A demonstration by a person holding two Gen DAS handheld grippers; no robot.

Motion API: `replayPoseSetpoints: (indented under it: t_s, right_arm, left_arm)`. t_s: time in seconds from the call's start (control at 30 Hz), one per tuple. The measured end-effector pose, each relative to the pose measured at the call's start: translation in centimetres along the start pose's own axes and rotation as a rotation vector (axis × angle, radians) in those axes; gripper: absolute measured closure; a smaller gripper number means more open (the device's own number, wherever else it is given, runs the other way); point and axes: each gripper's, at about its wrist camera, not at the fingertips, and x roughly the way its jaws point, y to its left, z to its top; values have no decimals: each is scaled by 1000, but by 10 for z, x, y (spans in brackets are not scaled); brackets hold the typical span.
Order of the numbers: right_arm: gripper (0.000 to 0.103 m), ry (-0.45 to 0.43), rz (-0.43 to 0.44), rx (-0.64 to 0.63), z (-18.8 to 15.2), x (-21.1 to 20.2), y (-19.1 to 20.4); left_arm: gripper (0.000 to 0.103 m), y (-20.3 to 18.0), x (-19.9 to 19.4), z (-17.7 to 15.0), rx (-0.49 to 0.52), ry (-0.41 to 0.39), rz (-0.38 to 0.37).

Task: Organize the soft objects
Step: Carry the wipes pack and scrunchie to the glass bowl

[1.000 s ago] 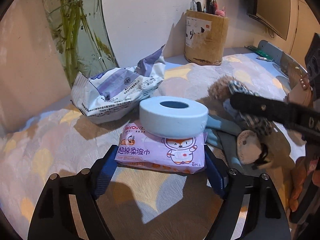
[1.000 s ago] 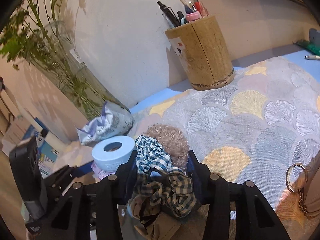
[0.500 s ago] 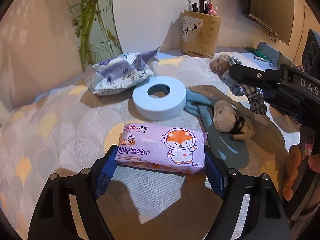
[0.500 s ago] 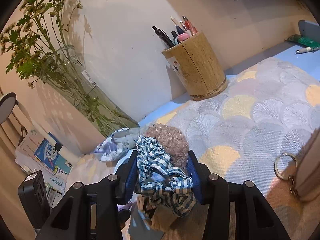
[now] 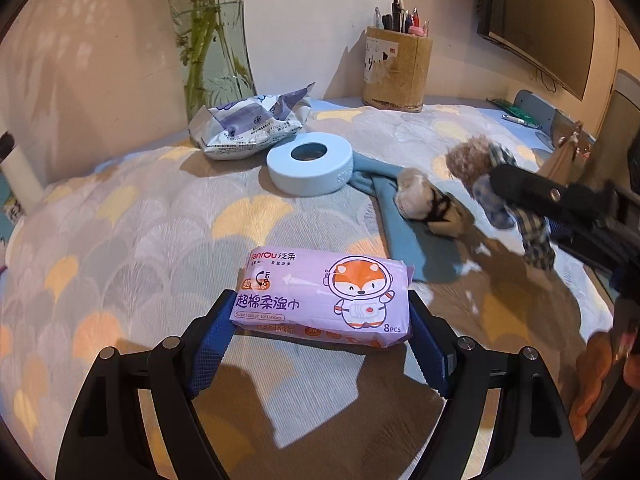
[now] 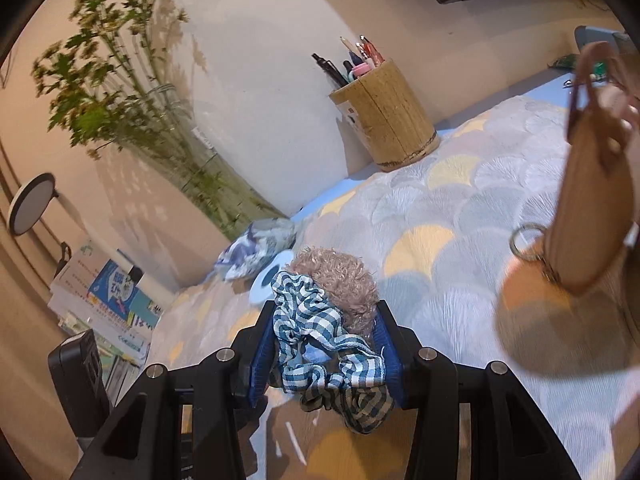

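Two soft things are in hand at once. Nearest, the left gripper (image 5: pixel 320 320) has its fingers (image 5: pixel 212 344) closed on the short ends of the purple wipes pack (image 5: pixel 324 296), whose long axis runs straight across between them; it is carried level above the patterned cloth (image 5: pixel 120 240) on the table. The right gripper (image 6: pixel 324 356) clamps the plush toy (image 6: pixel 340 280) with its checked scarf (image 6: pixel 308 320) hanging limp between the fingers. That toy is curly, squashy and likely to sag. Farther off lie a second small plush (image 5: pixel 420 200) on a blue cloth (image 5: pixel 404 236), a blue tape roll (image 5: pixel 310 168) and a crumpled tissue packet (image 5: pixel 248 124), nearer the left hand.
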Motion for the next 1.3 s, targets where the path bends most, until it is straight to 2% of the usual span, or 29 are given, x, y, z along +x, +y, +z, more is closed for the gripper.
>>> replayPoseSetpoints:
  t_s: [0.2,0.33,0.53,0.7,0.87,1.07,1.3]
  right_arm:
    - [58,-13,17,-42,-28,-41,8]
    - [58,-26,55,-31,-42,-80,0]
    - [58,-121,43,-36,-38,-165,-22]
    - [58,-194,-34,42,-17,-221,-61]
    - [58,-260,-137,113,11,-263,-103]
    - [58,-322,-260,111,59,-298,-136]
    - [58,-365,-357,102,120,-313,-173]
  left_arm:
    - [24,-24,-19,-14,-21,-14,-30]
    - [24,-55,-33,-22,-30,-37,-100]
    - [24,-128,-58,-11,80,-98,-185]
    - [24,-199,-80,-9,201,-145,-267]
    - [24,-267,-92,-1,291,-195,-300]
    - [24,-324,-97,33,312,-245,-328]
    - [24,-374,-86,81,289,-281,-286]
